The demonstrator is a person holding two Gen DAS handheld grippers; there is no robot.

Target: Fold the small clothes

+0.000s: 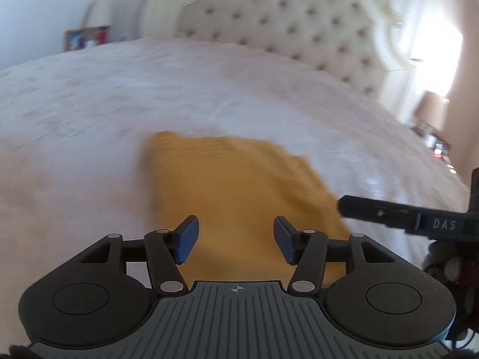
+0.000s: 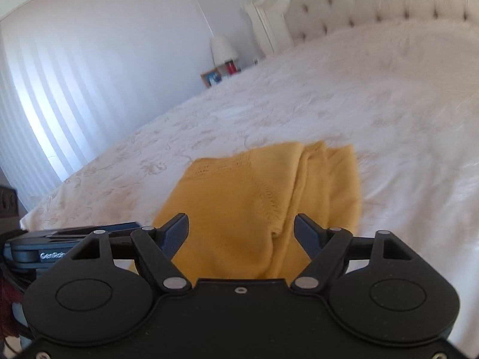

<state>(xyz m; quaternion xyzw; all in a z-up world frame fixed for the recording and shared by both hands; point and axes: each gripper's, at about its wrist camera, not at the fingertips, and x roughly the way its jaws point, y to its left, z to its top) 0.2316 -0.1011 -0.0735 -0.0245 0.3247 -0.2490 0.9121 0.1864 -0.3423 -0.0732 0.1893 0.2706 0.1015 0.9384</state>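
**Yellow garment, part-folded, on bed**

Item: garment, lying flat on the bed, just ahead of and below both your tools.
Left tool: jaws apart, nothing between them.
Right tool: jaws wide, empty, above the garment's raised fold ridge.
Risk: both views are blurred, so your aim is uncertain. Pinch blind and you may catch the bedcover with the cloth, or drag the top layer and undo the fold.
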